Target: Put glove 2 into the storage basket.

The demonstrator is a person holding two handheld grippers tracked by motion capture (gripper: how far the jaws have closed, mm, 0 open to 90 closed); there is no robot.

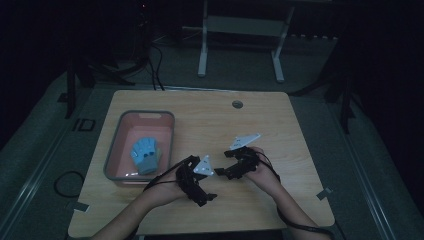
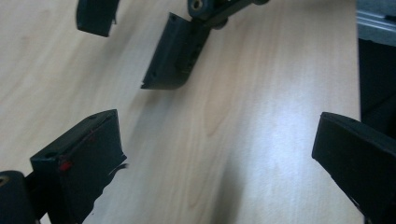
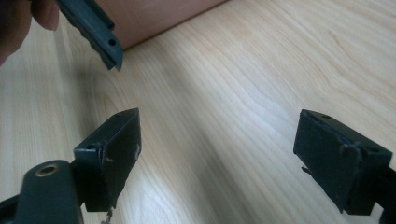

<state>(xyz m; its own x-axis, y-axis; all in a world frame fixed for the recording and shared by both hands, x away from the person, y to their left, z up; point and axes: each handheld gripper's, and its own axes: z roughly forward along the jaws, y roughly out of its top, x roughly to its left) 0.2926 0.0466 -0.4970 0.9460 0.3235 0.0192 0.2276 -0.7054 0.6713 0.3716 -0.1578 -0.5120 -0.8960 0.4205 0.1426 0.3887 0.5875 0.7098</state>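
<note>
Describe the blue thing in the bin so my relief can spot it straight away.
Start at the wooden table and go to its left side, where a grey-rimmed pink bin stands. Inside it lies a light-blue glove, fingers pointing away from the person. It is the bin's sole content and the table's one blue item.

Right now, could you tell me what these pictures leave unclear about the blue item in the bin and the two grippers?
- Blue item in the pink bin, high view: dim and small; its kind is unclear.
- Left gripper, high view: dark, so its jaws blur together.
- Right gripper, right gripper view: jaw bases cut by the bottom edge.
- Bin, right gripper view: cut off by the top edge.
</note>
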